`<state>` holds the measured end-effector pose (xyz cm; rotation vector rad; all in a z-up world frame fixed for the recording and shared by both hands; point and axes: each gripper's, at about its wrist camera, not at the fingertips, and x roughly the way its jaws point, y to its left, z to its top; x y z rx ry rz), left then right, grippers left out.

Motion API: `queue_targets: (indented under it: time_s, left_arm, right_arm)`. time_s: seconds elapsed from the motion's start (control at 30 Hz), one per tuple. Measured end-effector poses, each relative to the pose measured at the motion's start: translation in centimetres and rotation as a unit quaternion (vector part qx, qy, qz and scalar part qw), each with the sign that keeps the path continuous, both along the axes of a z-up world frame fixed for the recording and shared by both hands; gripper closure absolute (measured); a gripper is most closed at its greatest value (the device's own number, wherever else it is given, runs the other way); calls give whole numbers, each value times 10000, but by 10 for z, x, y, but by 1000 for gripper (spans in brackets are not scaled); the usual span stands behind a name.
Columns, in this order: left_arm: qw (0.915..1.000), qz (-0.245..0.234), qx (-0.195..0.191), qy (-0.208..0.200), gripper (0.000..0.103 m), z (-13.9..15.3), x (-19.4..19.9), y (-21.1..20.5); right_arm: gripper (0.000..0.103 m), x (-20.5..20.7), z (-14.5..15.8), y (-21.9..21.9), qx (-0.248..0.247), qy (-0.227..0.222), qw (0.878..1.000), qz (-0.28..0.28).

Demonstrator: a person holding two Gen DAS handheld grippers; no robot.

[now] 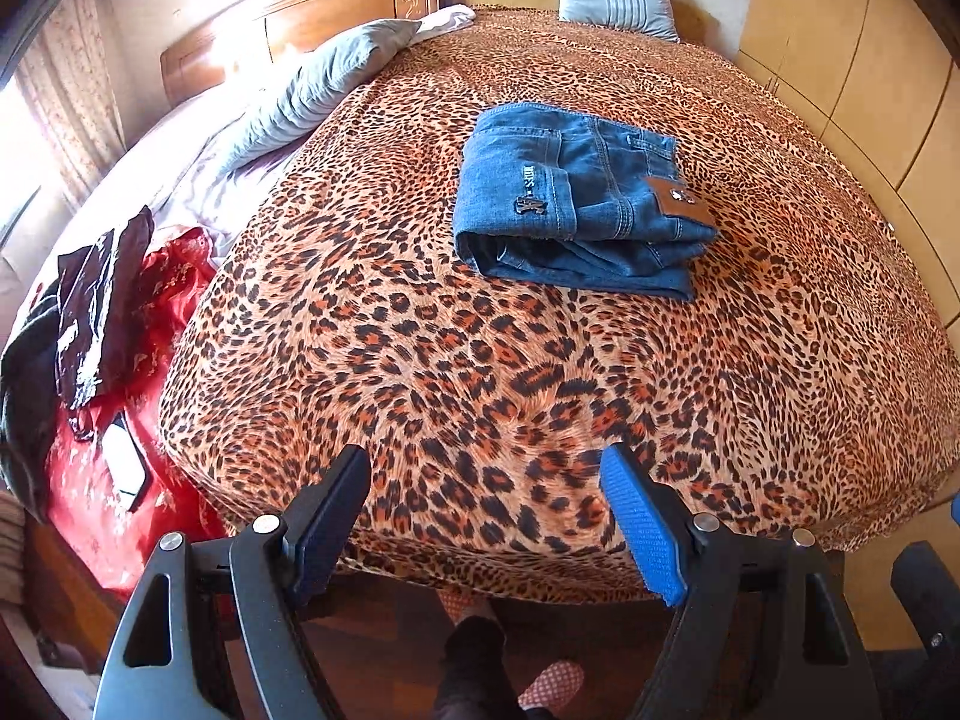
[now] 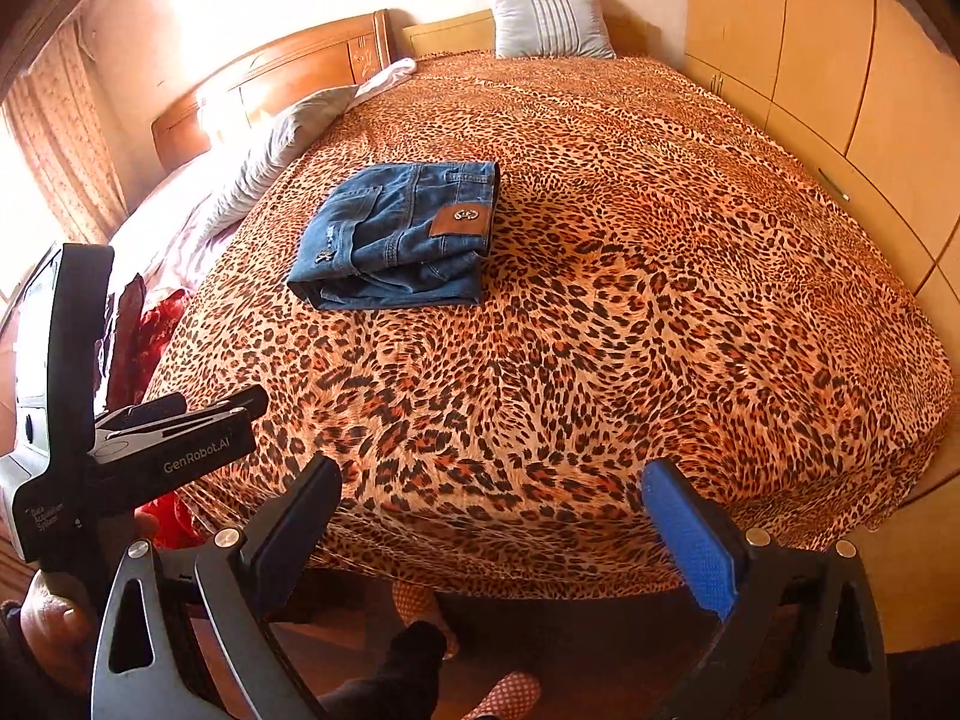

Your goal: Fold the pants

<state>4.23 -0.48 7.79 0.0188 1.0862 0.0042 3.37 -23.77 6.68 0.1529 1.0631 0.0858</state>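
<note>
Evidently the folding itself was done: the pants (image 1: 576, 204) lay in a compact bundle mid-bed, well in from the near edge, while we held the left tool (image 1: 486, 534) and right tool (image 2: 492, 534) spread empty, so only drawing clear seemed left.

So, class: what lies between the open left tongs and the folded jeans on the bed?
Only bare leopard-print bedspread separates the left tongs from the folded jeans; the left wrist view shows it.
</note>
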Motion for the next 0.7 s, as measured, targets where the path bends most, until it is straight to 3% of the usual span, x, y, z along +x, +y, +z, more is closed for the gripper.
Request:
queue_targets:
  time_s: [0.27, 0.5, 0.7]
  left_arm:
    - [9998, -13, -122, -138, 24, 14, -20, -11]
    - [9997, -74, -220, -38, 24, 17, -18, -13]
    - [9996, -69, -132, -219, 23, 28, -18, -20]
  right_arm:
    - [2, -4, 5, -16, -22, -61, 10000, -50]
    - [2, -7, 1, -25, 31, 34, 9999, -134]
    - [2, -10, 1, -27, 7, 53, 9999, -145]
